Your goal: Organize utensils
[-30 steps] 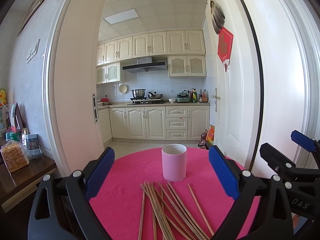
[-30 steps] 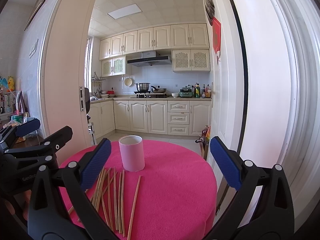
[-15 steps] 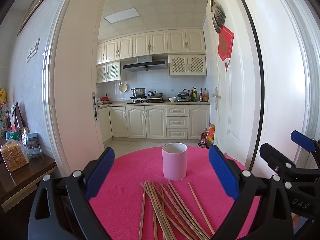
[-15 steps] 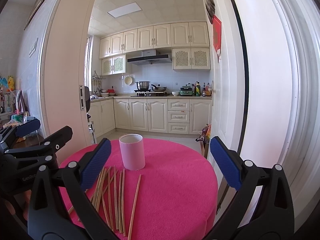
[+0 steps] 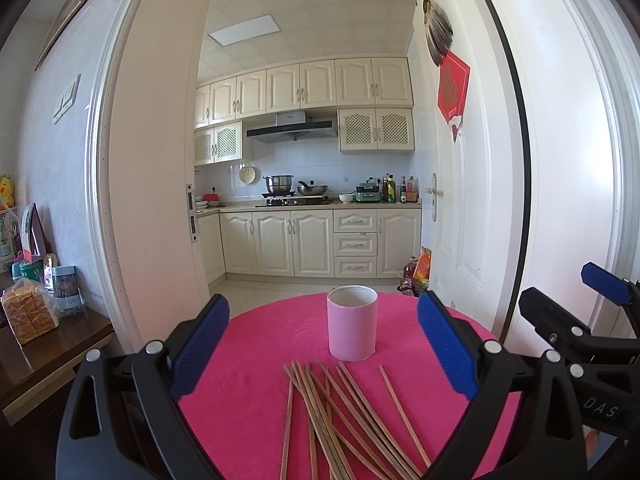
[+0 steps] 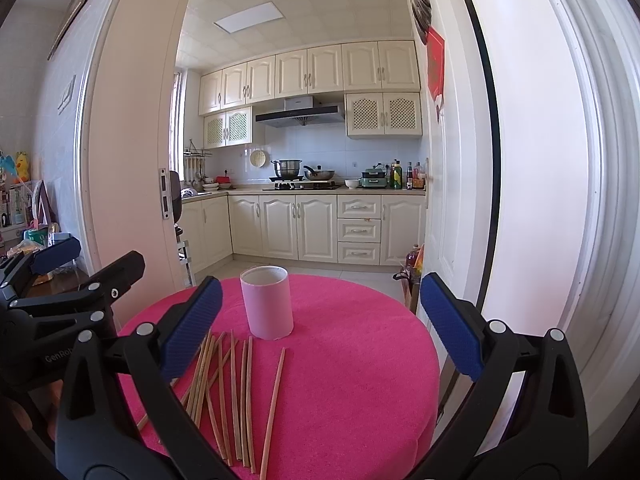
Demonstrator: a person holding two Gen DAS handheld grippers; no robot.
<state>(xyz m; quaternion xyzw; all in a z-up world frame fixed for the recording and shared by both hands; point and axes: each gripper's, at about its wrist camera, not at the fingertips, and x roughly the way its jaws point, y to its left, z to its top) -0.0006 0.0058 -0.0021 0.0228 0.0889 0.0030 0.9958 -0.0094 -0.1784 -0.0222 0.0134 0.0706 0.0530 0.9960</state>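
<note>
Holding both tools level above the near edge of the round desk, its top covered in fuzzy hot-pink cloth. My left tool is spread wide, ribbed blue pads on black plastic arms, nothing between them. My right tool likewise gapes wide and empty. Below and between the pads lie the chopsticks: thin, straight, reddish-brown wooden sticks, loose in a fanned heap, several crossing, one lying just apart on the right side. Just beyond their far tips stands the pink cup, a plain matte cylinder, upright, mouth open, pale inside. Farther off, through the doorway, cream panelled cabinets and a steel pot on the stove.
</note>
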